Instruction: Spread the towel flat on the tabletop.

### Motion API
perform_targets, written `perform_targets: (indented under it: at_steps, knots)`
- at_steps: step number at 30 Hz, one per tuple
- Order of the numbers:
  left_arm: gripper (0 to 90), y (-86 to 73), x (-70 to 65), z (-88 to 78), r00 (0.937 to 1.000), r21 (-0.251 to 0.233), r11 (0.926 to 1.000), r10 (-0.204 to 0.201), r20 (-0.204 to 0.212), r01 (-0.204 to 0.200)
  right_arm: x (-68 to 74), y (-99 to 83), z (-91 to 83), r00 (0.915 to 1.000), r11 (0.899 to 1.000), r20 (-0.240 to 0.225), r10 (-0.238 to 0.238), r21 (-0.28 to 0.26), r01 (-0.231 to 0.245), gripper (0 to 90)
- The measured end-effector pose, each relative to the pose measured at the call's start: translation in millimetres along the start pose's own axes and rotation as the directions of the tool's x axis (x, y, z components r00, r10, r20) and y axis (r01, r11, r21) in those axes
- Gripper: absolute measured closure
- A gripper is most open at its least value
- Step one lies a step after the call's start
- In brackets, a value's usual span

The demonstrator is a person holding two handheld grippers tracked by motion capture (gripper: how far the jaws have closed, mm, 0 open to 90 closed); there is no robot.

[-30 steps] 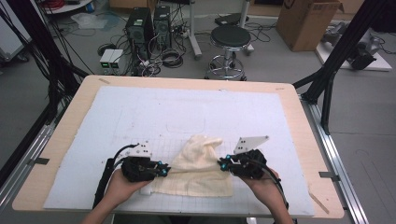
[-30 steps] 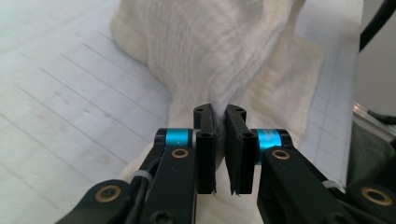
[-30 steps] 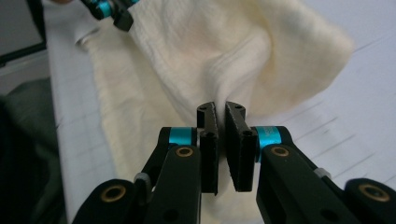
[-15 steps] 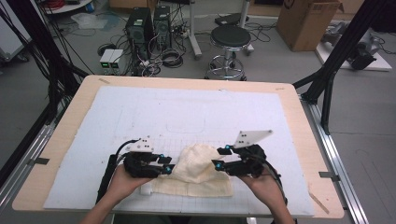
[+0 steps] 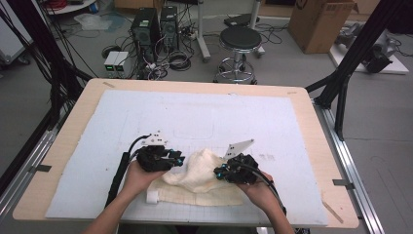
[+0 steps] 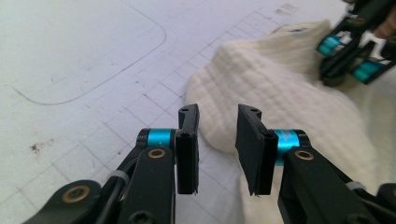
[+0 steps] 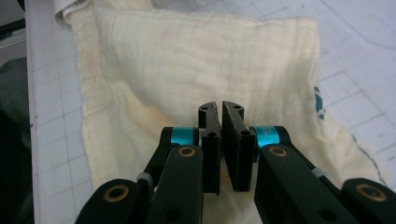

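White gridded matting covers the wooden table; low in the centre lies a cream waffle-weave cloth, half folded. The right gripper, just closing, pinches cloth; the left gripper, jaws parted, must next take the bunched edge.

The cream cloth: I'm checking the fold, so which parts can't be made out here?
- Cream cloth, high view: edges near both grippers hidden under the left gripper and right gripper.
- Right gripper view: whether the nearly shut jaws pinch fabric is unclear; blue mark half covered by a fold.
- Left gripper view: cloth cut off at the bottom edge.
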State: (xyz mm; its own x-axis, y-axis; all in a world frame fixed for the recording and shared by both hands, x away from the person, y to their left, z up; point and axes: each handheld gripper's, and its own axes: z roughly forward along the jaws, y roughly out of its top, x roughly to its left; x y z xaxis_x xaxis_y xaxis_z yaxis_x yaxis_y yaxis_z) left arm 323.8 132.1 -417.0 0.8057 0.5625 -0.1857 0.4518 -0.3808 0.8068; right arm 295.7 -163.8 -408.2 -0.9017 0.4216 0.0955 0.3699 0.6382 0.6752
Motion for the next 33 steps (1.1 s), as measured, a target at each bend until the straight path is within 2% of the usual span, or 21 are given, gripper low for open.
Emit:
perform_targets:
  at_steps: [4, 6, 9, 11, 15, 18, 21, 22, 23, 27, 29, 30, 33]
  knots:
    - [68.8, 13.1, 1.3, 15.1, 0.9999, 0.016, 0.9999, 0.008, -0.014, -0.007, 1.3, -9.9, -2.8, 1.0, 1.0, -0.007, 0.004, -0.02, -0.004, 87.1]
    - [68.1, 19.8, 1.3, 25.5, 0.9993, 0.05, 0.9985, 0.023, -0.031, -0.021, 3.4, -12.3, -4.9, 0.9999, 1.0, -0.015, -0.006, -0.03, 0.005, 87.1]
    - [67.7, 26.6, 1.7, 42.9, 0.9993, 0.082, 0.9966, 0.013, -0.035, -0.01, 4.7, -14.0, -7.4, 0.9996, 0.998, -0.02, -0.021, -0.053, 0.02, 86.8]
    - [67.7, 29.3, 1.9, 52.4, 0.9985, 0.129, 0.9916, 0.013, -0.054, -0.006, 4.8, -14.4, -8.9, 0.9995, 0.998, -0.026, -0.018, -0.062, 0.017, 83.4]
    - [67.6, 30.0, 0.2, 63.9, 0.9985, 0.152, 0.9883, 0.022, -0.05, -0.014, 3.2, -14.7, -12.0, 0.9995, 0.996, -0.026, -0.016, -0.091, 0.014, 77.9]
    - [69.2, 27.5, 0.3, 70.8, 0.9961, 0.186, 0.982, 0.049, -0.074, -0.034, 2.0, -15.4, -16.0, 0.9998, 0.993, -0.021, -0.007, -0.119, 0.004, 72.4]
    - [76.7, 27.2, -1.9, 70.7, 0.9918, 0.185, 0.9804, 0.087, -0.094, -0.069, -0.5, -15.8, -23.0, 0.9999, 0.987, -0.011, 0.007, -0.163, -0.008, 65.9]
    - [81.0, 27.1, -2.3, 70.7, 0.9928, 0.182, 0.9805, 0.09, -0.08, -0.074, -1.6, -15.6, -25.7, 0.9999, 0.984, 0.0, 0.014, -0.178, -0.014, 63.2]
    - [85.7, 27.1, -3.2, 70.8, 0.9921, 0.183, 0.9801, 0.093, -0.085, -0.076, -3.2, -15.7, -28.6, 0.9998, 0.981, 0.005, 0.021, -0.19, -0.02, 62.6]
    - [87.4, 28.3, -3.2, 62.7, 0.9872, 0.184, 0.9784, 0.115, -0.111, -0.093, -9.2, -17.4, -39.8, 0.9976, 0.97, 0.036, 0.059, -0.238, -0.049, 57.8]
    - [87.5, 29.5, 0.0, 52.1, 0.9867, 0.154, 0.9849, 0.099, -0.129, -0.079, -11.9, -18.6, -44.8, 0.9961, 0.967, 0.052, 0.072, -0.249, -0.056, 57.0]
    - [87.5, 30.5, 2.7, 45.3, 0.9842, 0.148, 0.9852, 0.107, -0.141, -0.086, -13.3, -19.2, -46.5, 0.995, 0.965, 0.06, 0.08, -0.255, -0.063, 56.8]
    - [87.6, 30.1, 11.1, 25.2, 0.9842, 0.111, 0.9919, 0.08, -0.158, -0.063, -18.9, -20.0, -49.3, 0.991, 0.96, 0.085, 0.103, -0.269, -0.077, 56.5]
